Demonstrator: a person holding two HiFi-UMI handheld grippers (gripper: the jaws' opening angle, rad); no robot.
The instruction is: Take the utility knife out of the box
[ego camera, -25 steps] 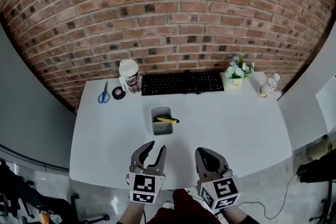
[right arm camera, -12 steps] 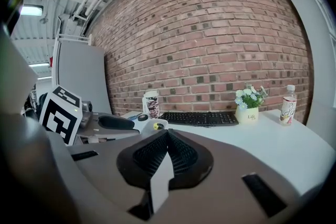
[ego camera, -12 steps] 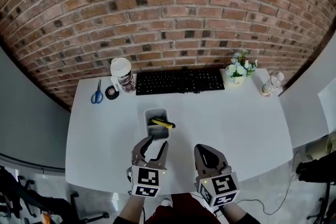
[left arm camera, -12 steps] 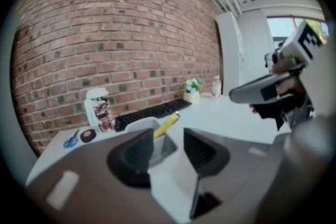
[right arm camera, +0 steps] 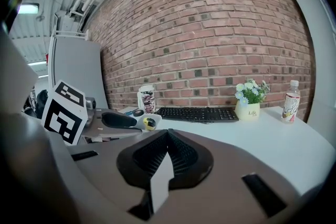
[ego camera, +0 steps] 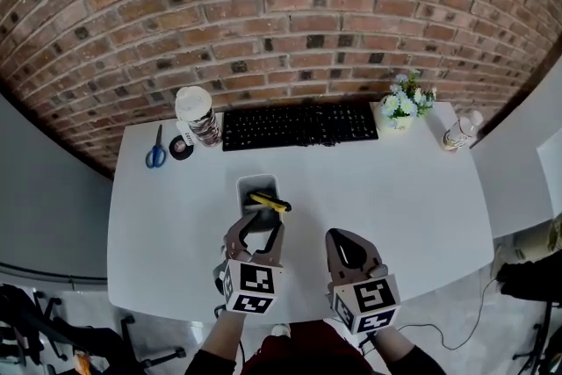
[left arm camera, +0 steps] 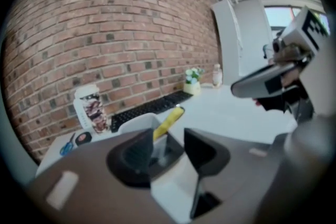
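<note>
A small grey box stands in the middle of the white table. A yellow utility knife leans in it, its end sticking out over the right rim. My left gripper sits just in front of the box, pointing at it. Its jaws are opening and nothing is between them. In the left gripper view the knife and box show through the gap of that gripper. My right gripper is shut, to the right of the left one and holding nothing, its pads meeting in its own view.
Along the back by the brick wall lie a black keyboard, a patterned cup, a tape roll, blue scissors, a flower pot and a bottle. The table's front edge is under both grippers.
Both grippers have moved forward and down towards the box. The left jaws have spread wider. The right jaws stay shut.
</note>
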